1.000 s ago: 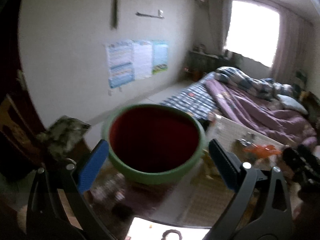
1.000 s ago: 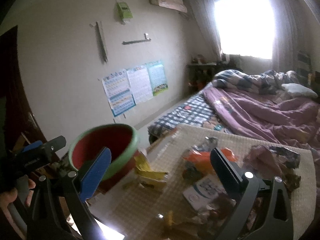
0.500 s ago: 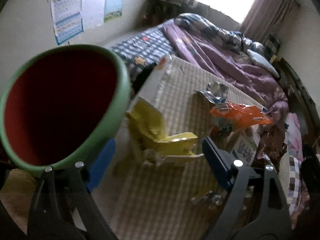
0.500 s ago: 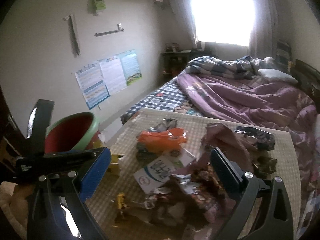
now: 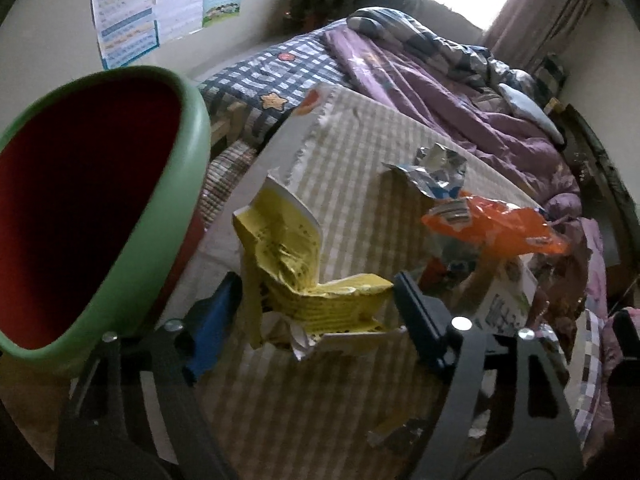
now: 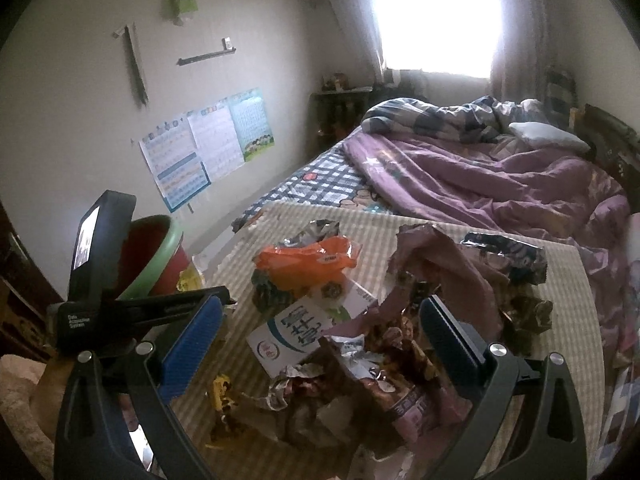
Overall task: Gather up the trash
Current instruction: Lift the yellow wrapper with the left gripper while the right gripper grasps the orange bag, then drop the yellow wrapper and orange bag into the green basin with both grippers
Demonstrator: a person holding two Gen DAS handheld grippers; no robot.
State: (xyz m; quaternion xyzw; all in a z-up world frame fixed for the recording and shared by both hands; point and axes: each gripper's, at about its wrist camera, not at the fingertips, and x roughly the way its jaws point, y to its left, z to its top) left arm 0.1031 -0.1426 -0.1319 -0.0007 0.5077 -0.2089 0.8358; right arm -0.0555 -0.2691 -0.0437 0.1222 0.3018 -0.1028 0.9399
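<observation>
A crumpled yellow wrapper point(image 5: 288, 256) lies on the checked beige mat point(image 5: 360, 132). My left gripper point(image 5: 316, 312) straddles it; its jaws are closing, with the blue pads close beside the wrapper, no press visible. A red bin with a green rim point(image 5: 160, 216) stands tilted at the left, seen also in the right wrist view as the bin point(image 6: 168, 256). My right gripper point(image 6: 320, 344) hangs open over a heap of wrappers, above a white carton point(image 6: 296, 332). An orange wrapper point(image 6: 304, 260) lies beyond it.
A silver-blue wrapper point(image 5: 436, 172) and a pink torn bag point(image 6: 440, 264) lie on the mat. Behind is a bed with a purple quilt point(image 6: 480, 176). A person's hand point(image 6: 52, 384) holds the left device point(image 6: 120, 312) beside the bin.
The left gripper swung down from facing the bin's mouth onto the yellow wrapper, and its jaws narrowed. The right gripper tipped down and moved over the wrapper heap.
</observation>
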